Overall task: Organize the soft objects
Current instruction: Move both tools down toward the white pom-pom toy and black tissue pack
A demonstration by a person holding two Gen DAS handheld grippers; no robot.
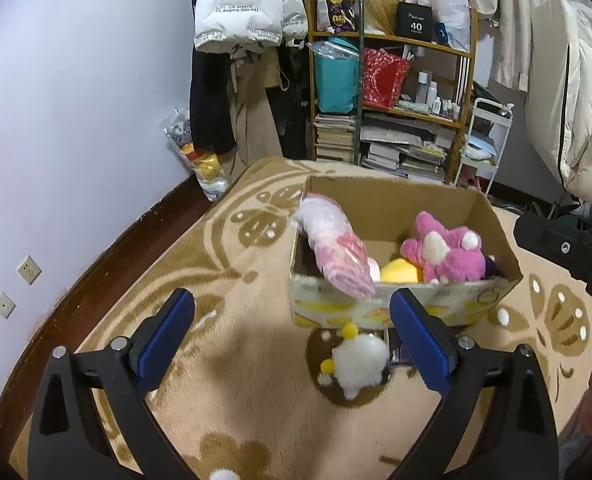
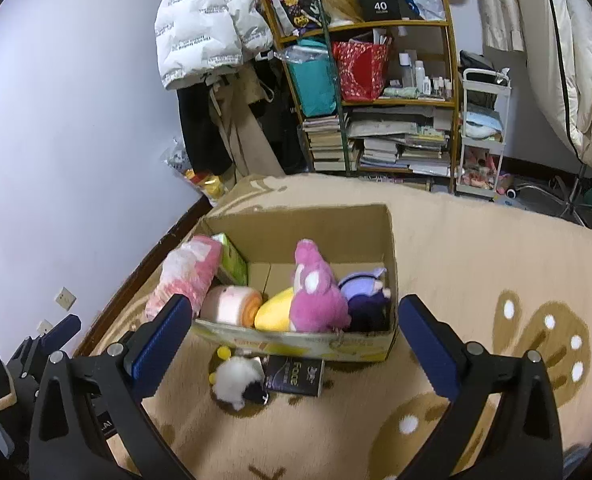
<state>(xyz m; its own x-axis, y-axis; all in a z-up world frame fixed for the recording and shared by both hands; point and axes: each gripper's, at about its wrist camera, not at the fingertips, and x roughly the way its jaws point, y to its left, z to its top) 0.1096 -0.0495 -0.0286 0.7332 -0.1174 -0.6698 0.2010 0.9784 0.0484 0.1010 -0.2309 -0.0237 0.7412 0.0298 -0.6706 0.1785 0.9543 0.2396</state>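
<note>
Reaching next for the white plush toy (image 1: 359, 360) on the carpet (image 1: 224, 364), just outside the cardboard box's (image 1: 392, 312) near wall beside a black packet (image 2: 295, 376), looks like the step in hand; both the left gripper (image 1: 292, 338) and right gripper (image 2: 294, 344) stand spread wide with nothing between them, so either should straddle its body, not the yellow pompoms. Only the right wrist view shows the rolled pink towel (image 2: 232, 305), the green carton (image 2: 232, 258) and the purple plush (image 2: 366, 288) inside.
</note>
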